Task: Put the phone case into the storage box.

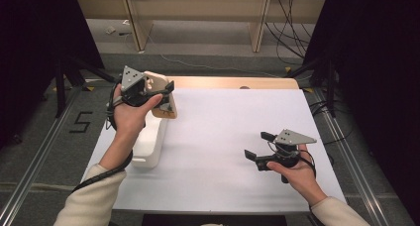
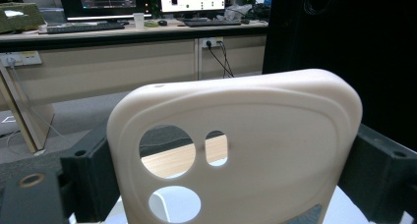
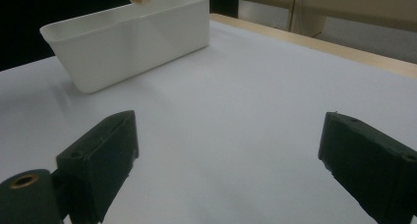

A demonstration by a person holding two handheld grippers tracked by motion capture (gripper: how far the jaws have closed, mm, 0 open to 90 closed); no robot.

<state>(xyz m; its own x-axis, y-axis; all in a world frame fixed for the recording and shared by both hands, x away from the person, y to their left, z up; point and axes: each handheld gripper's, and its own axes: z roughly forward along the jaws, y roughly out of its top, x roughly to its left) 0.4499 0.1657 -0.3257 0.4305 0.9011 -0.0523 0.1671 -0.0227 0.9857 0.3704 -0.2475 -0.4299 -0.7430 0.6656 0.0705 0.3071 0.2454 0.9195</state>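
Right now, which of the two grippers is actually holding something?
The left gripper: its jaws clamp a beige phone case above the white bin. The right gripper stands open, with only white table between its jaws.

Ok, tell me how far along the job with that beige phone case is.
Done: the left gripper has the beige phone case clamped between its jaws and lifted clear of the table. In hand: the case hangs above the far end of the white bin. Left: probably lowering it into the bin and letting go. The right gripper waits open over the table, holding nothing.
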